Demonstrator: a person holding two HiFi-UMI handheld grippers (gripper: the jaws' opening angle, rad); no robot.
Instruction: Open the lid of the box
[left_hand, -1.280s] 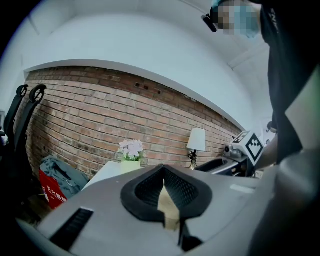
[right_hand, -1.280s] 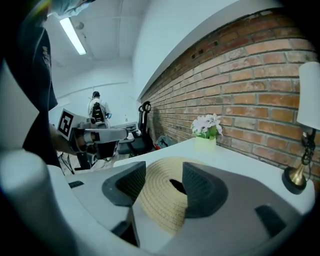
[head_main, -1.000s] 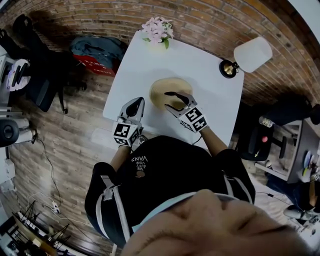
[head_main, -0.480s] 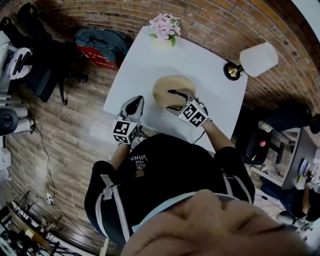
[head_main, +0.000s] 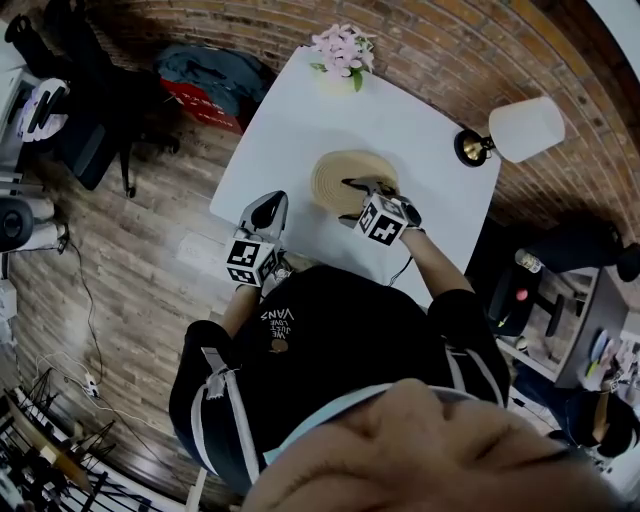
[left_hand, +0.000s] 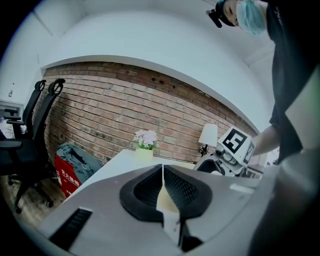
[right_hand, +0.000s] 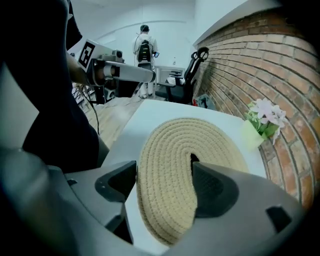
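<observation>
free: table (head_main: 290, 140) left of box (head_main: 335, 182) | blocks: flowers (head_main: 343, 50) far, lamp (head_main: 520, 128) right

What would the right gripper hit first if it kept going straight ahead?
Most likely the woven lid: the right gripper points down at it, with its open jaws straddling the lid's near part, though the exact depth is hard to judge.

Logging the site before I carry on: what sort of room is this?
Probably an office or studio: brick wall, office chair, and a white table with a lamp and flowers.
</observation>
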